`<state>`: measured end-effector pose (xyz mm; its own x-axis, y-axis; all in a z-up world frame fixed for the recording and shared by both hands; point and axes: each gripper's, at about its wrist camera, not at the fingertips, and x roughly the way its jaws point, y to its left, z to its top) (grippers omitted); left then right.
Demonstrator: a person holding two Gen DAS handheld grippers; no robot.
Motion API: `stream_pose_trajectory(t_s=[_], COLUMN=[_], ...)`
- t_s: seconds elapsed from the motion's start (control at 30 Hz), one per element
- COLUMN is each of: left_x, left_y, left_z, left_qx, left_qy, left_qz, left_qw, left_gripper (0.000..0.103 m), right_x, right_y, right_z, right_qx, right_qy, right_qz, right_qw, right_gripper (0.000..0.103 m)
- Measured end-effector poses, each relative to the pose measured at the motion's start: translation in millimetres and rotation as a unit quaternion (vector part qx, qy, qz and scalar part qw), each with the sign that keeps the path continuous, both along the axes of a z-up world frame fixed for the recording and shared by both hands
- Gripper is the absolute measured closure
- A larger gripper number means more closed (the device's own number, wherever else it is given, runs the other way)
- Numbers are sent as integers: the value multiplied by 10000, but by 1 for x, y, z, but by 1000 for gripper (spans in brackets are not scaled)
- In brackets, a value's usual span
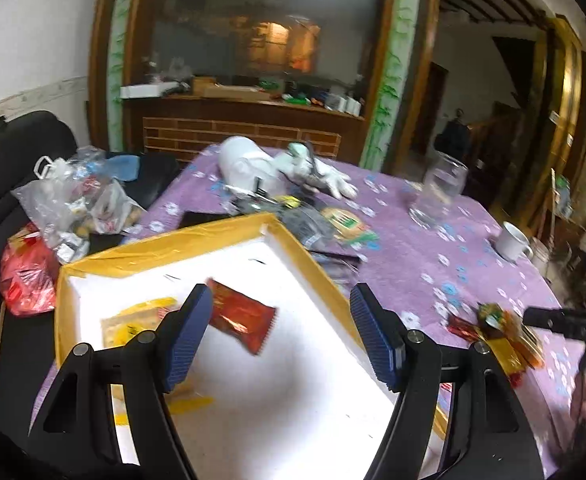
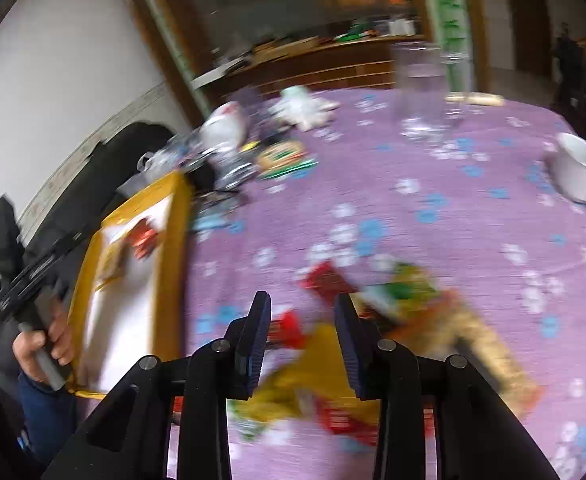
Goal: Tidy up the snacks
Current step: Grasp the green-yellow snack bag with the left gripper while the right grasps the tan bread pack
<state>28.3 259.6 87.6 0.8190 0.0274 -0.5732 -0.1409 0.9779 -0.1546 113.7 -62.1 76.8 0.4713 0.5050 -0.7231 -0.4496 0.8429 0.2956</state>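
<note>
At nine o'clock on the table (image 1: 433, 248) sits the box (image 1: 165, 240), holding a red packet (image 1: 241, 316) and a yellow packet (image 1: 133, 320); above it the left gripper (image 1: 281, 328) has its fingers (image 1: 189, 332) wide apart with nothing between them. Toward five o'clock, on the purple cloth, lies a blurred heap of snacks (image 2: 393, 320), and the right gripper (image 2: 303, 344) hangs over it, fingers narrowly parted and gripping nothing that can be made out. A glass (image 2: 423, 92) stands at twelve o'clock and a mug (image 2: 577, 168) at two o'clock.
</note>
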Motion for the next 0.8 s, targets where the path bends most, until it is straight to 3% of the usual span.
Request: stream_pose_trajectory(t_s=[0.13,0.3,0.37,0.5,0.6,0.67,0.8], left_x=[-6,-18,-15,-7,-1,5,16], left_y=[-23,-81,-113,-191,-227,-239,-243], left_z=[11,28,24,-2,-25,-39,-60], left_qx=[-223,-238,-252,185,719,864,1028], left_qy=[130,252,486,1121,1477,1675,1973], left_qz=[-381,-1169,-1646,-2502,-2675,-2664,-2453], left_qw=[9989,9925,9848,9615,9494,9453,9436], left_gripper=[32,30,30,30,30,30,30], right_x=[13,25,31,33,29,29,35], right_y=[-37,-77,-91,-106,-109,-114,-124], right_z=[-19,-25,-30,-26,-20,-20,-24], right_qx=[285,607,793,1060,973,946,1013], right_qy=[338,316,544,705,730,777,921], right_qz=[-164,-407,-518,-530,-415,-408,-586], right_qw=[9989,9968,9940,9904,9917,9916,9888], right_gripper=[67,67,67,67,52,43,43])
